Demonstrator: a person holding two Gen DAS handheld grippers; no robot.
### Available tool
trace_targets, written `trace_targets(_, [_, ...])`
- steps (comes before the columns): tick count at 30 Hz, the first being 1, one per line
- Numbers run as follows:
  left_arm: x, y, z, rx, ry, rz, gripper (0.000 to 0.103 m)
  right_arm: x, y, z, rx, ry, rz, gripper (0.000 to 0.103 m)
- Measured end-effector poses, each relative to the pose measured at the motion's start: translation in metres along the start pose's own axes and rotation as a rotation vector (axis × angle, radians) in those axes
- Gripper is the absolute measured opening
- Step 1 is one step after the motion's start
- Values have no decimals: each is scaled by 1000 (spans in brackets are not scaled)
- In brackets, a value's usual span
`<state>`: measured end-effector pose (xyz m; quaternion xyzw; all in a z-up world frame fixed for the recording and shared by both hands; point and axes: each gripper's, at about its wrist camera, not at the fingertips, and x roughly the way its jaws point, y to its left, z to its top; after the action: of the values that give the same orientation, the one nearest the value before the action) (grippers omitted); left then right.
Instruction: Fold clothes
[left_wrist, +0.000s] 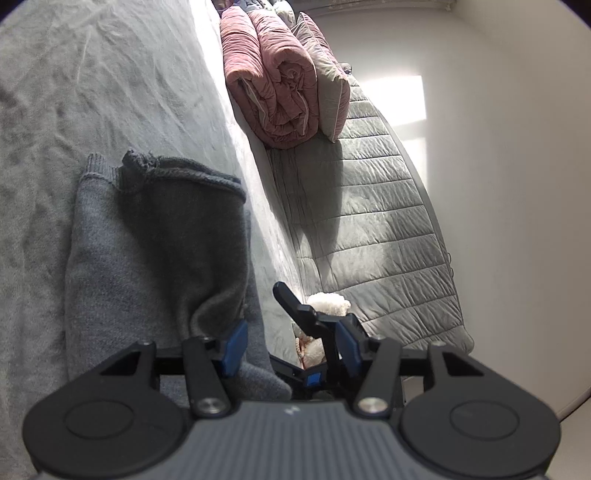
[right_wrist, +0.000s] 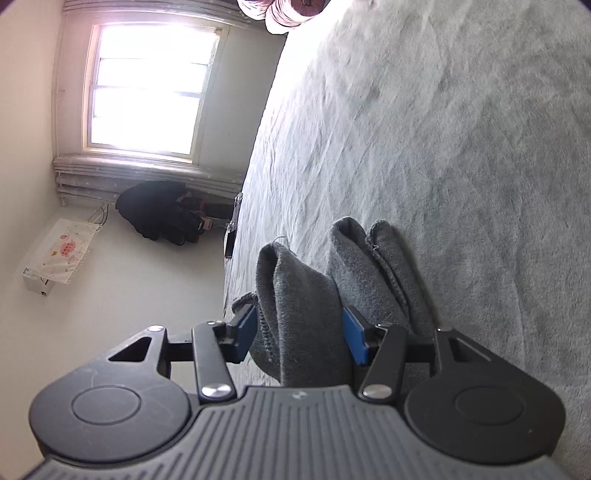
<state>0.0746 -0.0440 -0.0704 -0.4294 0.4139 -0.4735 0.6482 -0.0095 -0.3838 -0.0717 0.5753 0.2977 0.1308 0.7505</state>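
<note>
A grey knitted sweater lies folded on the grey bed cover, its ribbed hem at the far end. My left gripper is at the sweater's near corner, blue pads apart, with the corner lying beside the left pad and not pinched. One black finger of the other gripper shows just ahead. In the right wrist view, an upright fold of the sweater bulges between the spread blue pads of my right gripper; the pads stand at its sides without squeezing it. Further folds rest on the bed cover.
A rolled pink quilt and a grey pillow sit at the far end of the bed, beside a quilted grey cover. A white plush item lies by the bed edge. Across the room are a bright window, a dark heap and a white box.
</note>
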Motion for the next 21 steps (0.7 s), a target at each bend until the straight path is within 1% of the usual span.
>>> trace_targets(3, [-11, -2, 0, 33, -26, 11, 53, 7, 15, 0, -69, -15, -31, 56])
trace_targets(5, [-15, -2, -1, 59, -30, 24, 53, 10, 31, -4, -163, -40, -73, 56])
trace_targets(7, [-12, 1, -7, 72, -1, 30, 53, 13, 47, -7, -255, -65, -109, 56])
trace_targets(10, [1, 6, -20, 102, 63, 24, 53, 16, 61, -13, -360, -87, -104, 56])
trace_targets(13, [15, 6, -34, 161, 118, 34, 52, 17, 64, -16, -406, -47, -48, 55])
trace_targets(14, [19, 6, -38, 181, 135, 40, 51, 19, 64, -16, -419, -31, -48, 55])
trace_targets(17, [25, 1, -46, 231, 169, 53, 51, 41, 64, -5, -478, 0, -124, 54])
trace_targets(18, [27, 0, -48, 245, 177, 56, 51, 47, 62, -6, -501, 4, -164, 54])
trace_targets(21, [26, -2, -48, 259, 183, 58, 51, 53, 57, -12, -556, 17, -245, 53])
